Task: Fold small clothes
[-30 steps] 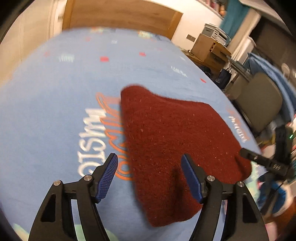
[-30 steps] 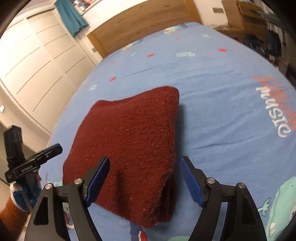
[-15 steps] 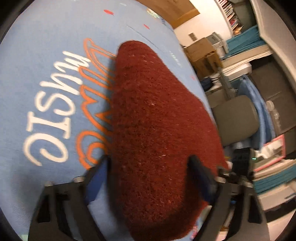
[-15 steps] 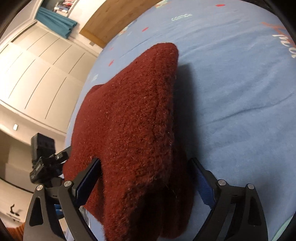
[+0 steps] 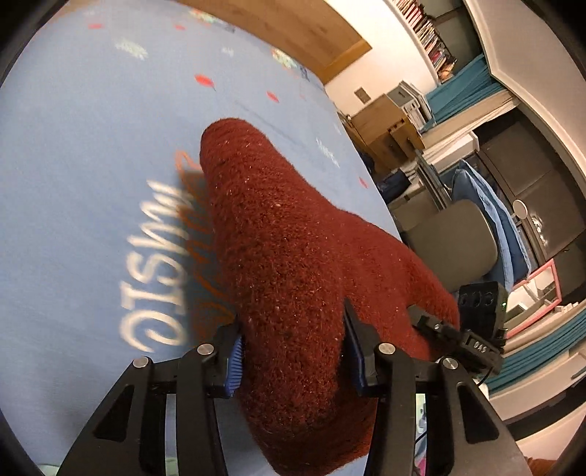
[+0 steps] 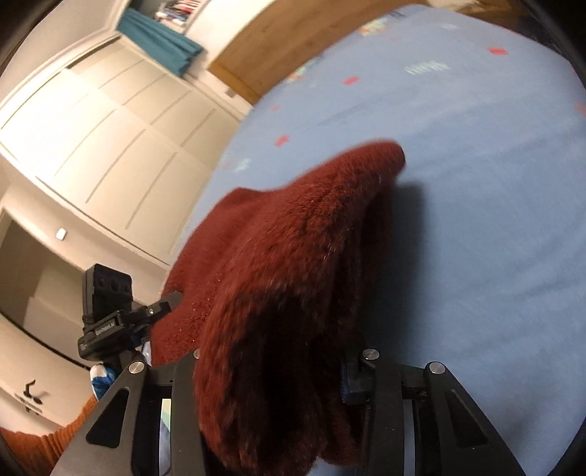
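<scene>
A folded dark red fleece garment [image 5: 278, 238] lies on the blue printed bedcover [image 5: 91, 146], its near end bunched up. My left gripper [image 5: 295, 362] is closing on that near end, and both blue pads [image 5: 234, 360] press into its sides. In the right wrist view the same garment [image 6: 293, 238] bulges up between the fingers of my right gripper [image 6: 271, 377], whose jaws are also closing. Its right pad [image 6: 344, 380] touches the fleece, while the left pad is hidden under it. The far end rests on the bedcover [image 6: 476, 219].
A wooden headboard [image 5: 293, 33] stands at the far end of the bed. Off the bed's right edge are a grey chair [image 5: 450, 238] and a cardboard box [image 5: 384, 121]. White wardrobe doors [image 6: 91, 139] stand on the other side.
Both grippers came forward over the garment's near corners and their jaws narrowed around the fleece. The fabric now stands bunched between the fingers instead of lying flat.
</scene>
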`<state>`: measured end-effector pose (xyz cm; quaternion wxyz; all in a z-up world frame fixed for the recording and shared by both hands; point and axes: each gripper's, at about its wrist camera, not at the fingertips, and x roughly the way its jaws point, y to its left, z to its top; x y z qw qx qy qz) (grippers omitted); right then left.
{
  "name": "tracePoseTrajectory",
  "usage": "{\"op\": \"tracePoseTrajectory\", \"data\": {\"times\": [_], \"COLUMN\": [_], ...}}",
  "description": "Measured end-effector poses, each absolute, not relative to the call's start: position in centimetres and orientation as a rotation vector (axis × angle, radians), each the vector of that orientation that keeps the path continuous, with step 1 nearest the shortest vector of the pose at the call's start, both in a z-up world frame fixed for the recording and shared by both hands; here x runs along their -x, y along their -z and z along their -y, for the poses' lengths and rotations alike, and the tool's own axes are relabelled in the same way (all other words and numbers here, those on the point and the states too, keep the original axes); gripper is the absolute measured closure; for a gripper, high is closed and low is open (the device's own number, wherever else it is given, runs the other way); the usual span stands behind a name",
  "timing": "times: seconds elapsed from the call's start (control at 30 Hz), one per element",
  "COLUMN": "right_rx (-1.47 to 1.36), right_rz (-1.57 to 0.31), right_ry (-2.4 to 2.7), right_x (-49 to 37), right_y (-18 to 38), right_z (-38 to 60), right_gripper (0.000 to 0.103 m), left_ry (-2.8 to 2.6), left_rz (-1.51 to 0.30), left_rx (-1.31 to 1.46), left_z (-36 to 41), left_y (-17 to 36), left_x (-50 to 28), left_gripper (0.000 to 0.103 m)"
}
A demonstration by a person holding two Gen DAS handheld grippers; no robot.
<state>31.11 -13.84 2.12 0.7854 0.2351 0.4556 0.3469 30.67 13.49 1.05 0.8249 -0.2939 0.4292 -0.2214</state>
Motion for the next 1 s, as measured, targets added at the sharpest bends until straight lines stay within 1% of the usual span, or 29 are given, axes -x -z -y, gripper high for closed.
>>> {"op": "tracePoseTrajectory", "data": {"times": [0.13, 0.23, 0.27, 0.3, 0.37, 0.57, 0.63, 0.77, 0.8, 0.87, 0.9, 1.0], "right_rx": [-0.479, -0.445, -0.421, -0.407, -0.421, -0.393, -0.394, -0.337, -0.343, -0.364, -0.371, -0.425], "right_rz": [-0.979, -1.057, -1.083, -1.099, -1.106, -1.081, -1.085, -1.133, -1.136, -1.136, -1.14, -1.145], "right_ry": [-0.797, -0.773, -0.754, -0.741, -0.716, -0.659, -0.624, -0.566, -0.554, -0.536, -0.53, -0.521], "right_x": [-31.7, -31.8, -31.7, -31.4, -30.7, -29.1, -28.7, -29.3, -29.3, -29.4, -29.6, -29.5], "right_y": [-2.7, -0.4, 0.4, 1.0, 1.5, 0.2, 0.4, 1.3, 1.5, 1.9, 2.0, 2.3], "right_z": [9.9, 7.6, 7.0, 6.7, 7.3, 10.7, 11.7, 10.9, 10.9, 11.0, 10.9, 12.0], "right_gripper": [0.063, 0.061, 0.059, 0.053, 0.045, 0.044, 0.043, 0.041, 0.039, 0.035, 0.034, 0.033], "left_ry": [0.412, 0.288, 0.269, 0.267, 0.268, 0.266, 0.252, 0.216, 0.212, 0.186, 0.183, 0.175], "left_rz": [-0.911, -0.998, -1.014, -1.011, -0.987, -0.954, -0.969, -1.036, -1.037, -1.04, -1.043, -1.042], "left_rx": [0.619, 0.566, 0.554, 0.556, 0.568, 0.415, 0.368, 0.295, 0.296, 0.297, 0.3, 0.301], "left_z": [-16.1, -17.5, -17.7, -18.1, -18.6, -16.6, -15.4, -13.2, -13.0, -13.0, -13.0, -12.9], "left_y": [-1.1, 1.4, 2.1, 2.0, 1.4, -1.0, -0.5, 2.2, 2.4, 2.5, 2.5, 2.2], "left_x": [-29.7, -29.2, -28.9, -28.8, -27.7, -23.8, -23.2, -23.1, -23.2, -23.5, -23.6, -23.6], "left_gripper": [0.062, 0.059, 0.055, 0.053, 0.052, 0.053, 0.053, 0.052, 0.052, 0.043, 0.043, 0.043]}}
